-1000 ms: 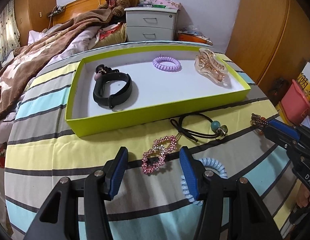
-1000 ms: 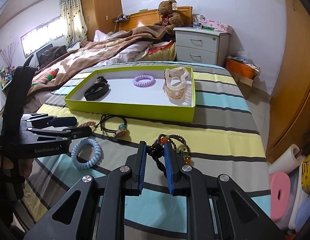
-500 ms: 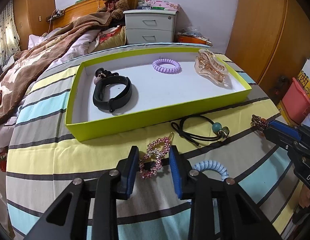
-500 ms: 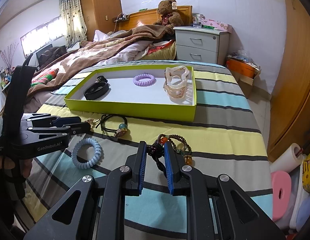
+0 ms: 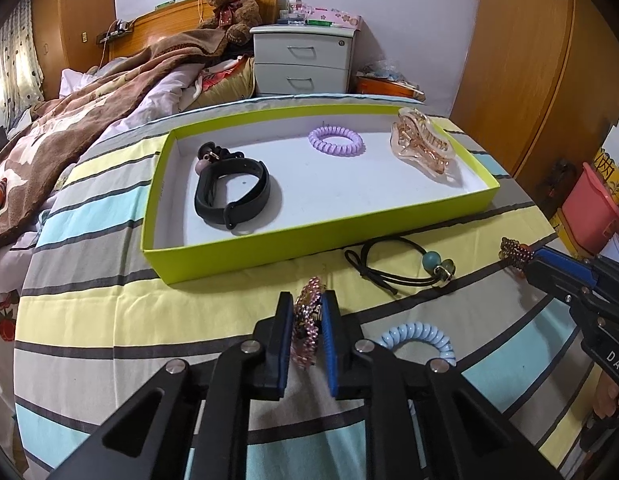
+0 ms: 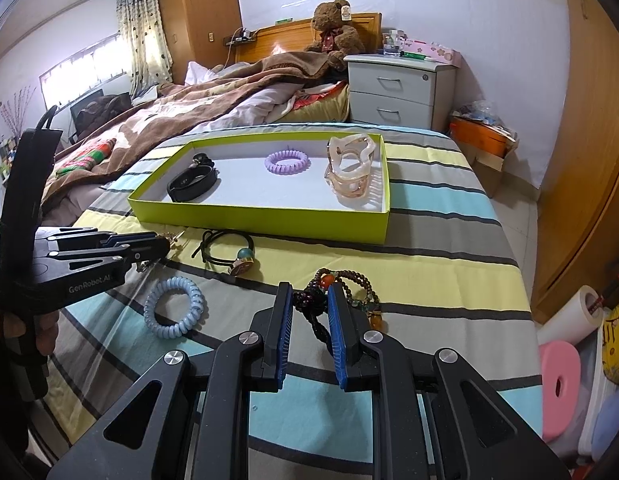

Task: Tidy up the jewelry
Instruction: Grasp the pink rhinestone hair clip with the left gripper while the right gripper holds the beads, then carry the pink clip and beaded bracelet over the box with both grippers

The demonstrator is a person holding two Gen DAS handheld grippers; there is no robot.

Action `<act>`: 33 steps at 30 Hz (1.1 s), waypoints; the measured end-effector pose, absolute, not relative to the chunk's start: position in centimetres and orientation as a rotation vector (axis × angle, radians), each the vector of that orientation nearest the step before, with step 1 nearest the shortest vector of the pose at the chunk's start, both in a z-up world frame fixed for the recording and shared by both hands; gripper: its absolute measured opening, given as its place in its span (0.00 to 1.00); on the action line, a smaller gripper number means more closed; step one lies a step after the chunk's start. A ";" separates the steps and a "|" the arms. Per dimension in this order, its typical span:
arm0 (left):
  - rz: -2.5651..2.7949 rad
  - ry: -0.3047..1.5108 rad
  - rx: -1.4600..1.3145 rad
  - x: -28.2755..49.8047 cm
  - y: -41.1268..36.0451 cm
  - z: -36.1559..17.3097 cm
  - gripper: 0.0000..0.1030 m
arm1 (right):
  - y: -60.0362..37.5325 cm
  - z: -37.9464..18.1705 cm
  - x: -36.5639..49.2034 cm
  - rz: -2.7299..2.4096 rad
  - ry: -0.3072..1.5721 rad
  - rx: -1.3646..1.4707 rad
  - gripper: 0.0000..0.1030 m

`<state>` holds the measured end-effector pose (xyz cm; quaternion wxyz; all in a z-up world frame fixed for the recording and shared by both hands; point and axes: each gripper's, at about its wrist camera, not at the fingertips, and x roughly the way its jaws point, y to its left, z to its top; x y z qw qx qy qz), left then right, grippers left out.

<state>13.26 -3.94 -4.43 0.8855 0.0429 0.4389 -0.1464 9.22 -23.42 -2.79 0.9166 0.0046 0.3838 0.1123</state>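
On the striped bedspread (image 5: 89, 312), the left tongs (image 5: 305, 320) are pinched narrow on a pink sparkly hair clip (image 5: 307, 320), which stands between the blue pads just in front of the green tray (image 5: 269, 240). The right tongs (image 6: 309, 316) are likewise closed narrow on the dark knotted end of a beaded bracelet (image 6: 349, 284), whose loops of brown, orange and green beads lie on the cover just beyond the tips. Between the two tools lies a light blue spiral hair tie (image 6: 173, 310), flat on the cover, and a little farther toward the tray a black elastic hair tie with a teal bead (image 6: 233, 252) rests close to the tray's near wall. Inside the tray, on its white floor, sit a black wristband (image 5: 233, 196) at the left end with a small dark hair tie (image 5: 209, 154) touching its far side, a purple spiral hair tie (image 5: 335, 141) near the far wall in the middle, and a clear peach claw clip (image 5: 423, 146) at the right end. Beyond the tray are a rumpled brown blanket (image 5: 109, 92), a grey nightstand (image 5: 303, 64) and a teddy bear (image 5: 229, 4) against the headboard.
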 end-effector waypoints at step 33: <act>-0.290 0.830 0.031 12.4 -1.7 -0.3 0.11 | -22.7 2.4 9.3 0.229 0.681 -0.007 0.18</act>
